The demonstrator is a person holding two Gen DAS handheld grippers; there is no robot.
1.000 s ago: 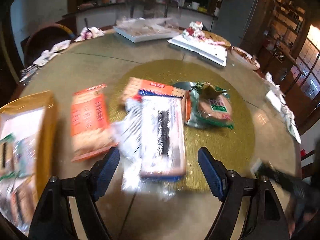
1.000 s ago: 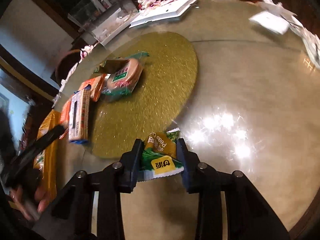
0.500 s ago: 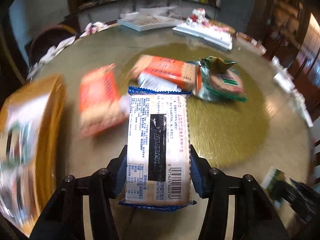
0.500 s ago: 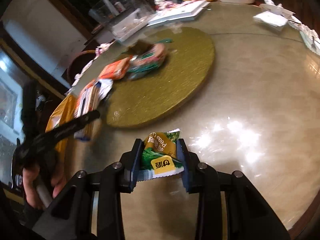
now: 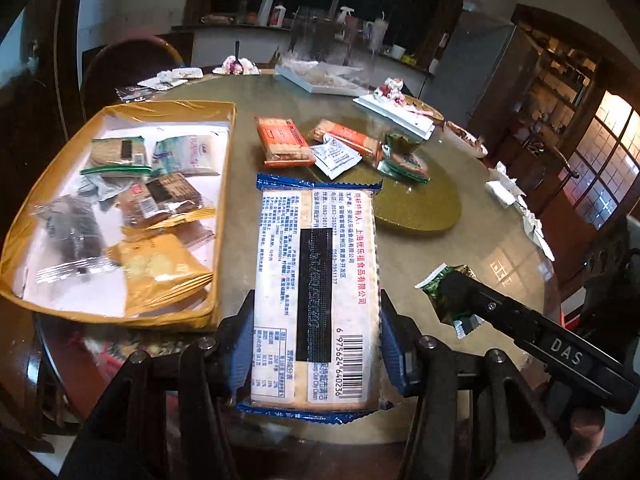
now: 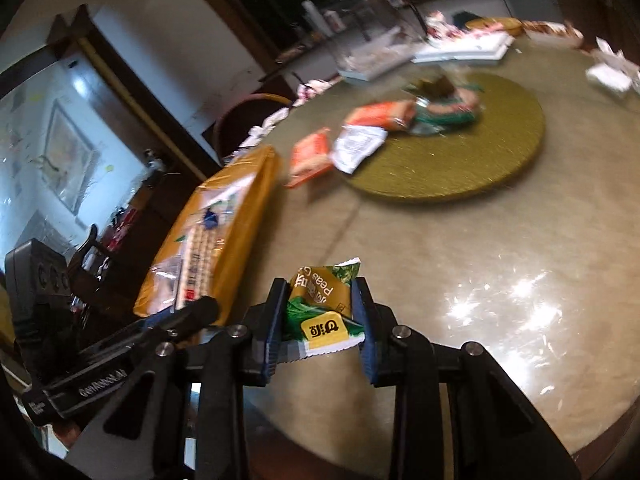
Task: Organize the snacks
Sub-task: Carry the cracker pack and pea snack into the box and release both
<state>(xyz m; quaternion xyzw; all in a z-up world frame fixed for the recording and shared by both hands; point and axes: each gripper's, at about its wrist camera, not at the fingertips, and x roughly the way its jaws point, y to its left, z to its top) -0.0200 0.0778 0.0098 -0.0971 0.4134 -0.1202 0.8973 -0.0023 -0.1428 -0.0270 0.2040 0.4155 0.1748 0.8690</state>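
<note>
A long cracker pack (image 5: 316, 264), white with blue ends and its barcode side up, is clamped between the blue pads of my left gripper (image 5: 316, 332). It hangs above the table just right of the yellow box (image 5: 223, 200), which holds several wrapped snacks. My right gripper (image 6: 320, 312) is shut on a green and yellow pea snack packet (image 6: 324, 300), its jaws closing a little tighter. In the left wrist view that packet (image 5: 440, 284) shows at the right. An orange pack (image 5: 282, 142), a second orange pack (image 5: 348, 138), a white sachet (image 5: 336, 158) and a green pack (image 5: 404, 160) lie further back.
A round gold mat (image 5: 420, 208) sits mid-table on the round glass-topped table (image 5: 472, 256). White trays (image 5: 396, 114) and papers line the far edge. A chair back (image 5: 132, 64) stands behind the box. The left gripper's arm (image 6: 120, 360) crosses the right wrist view's lower left.
My left gripper closed on the cracker pack and carried it left, next to the yellow box. My right gripper moved left too, still holding the pea packet.
</note>
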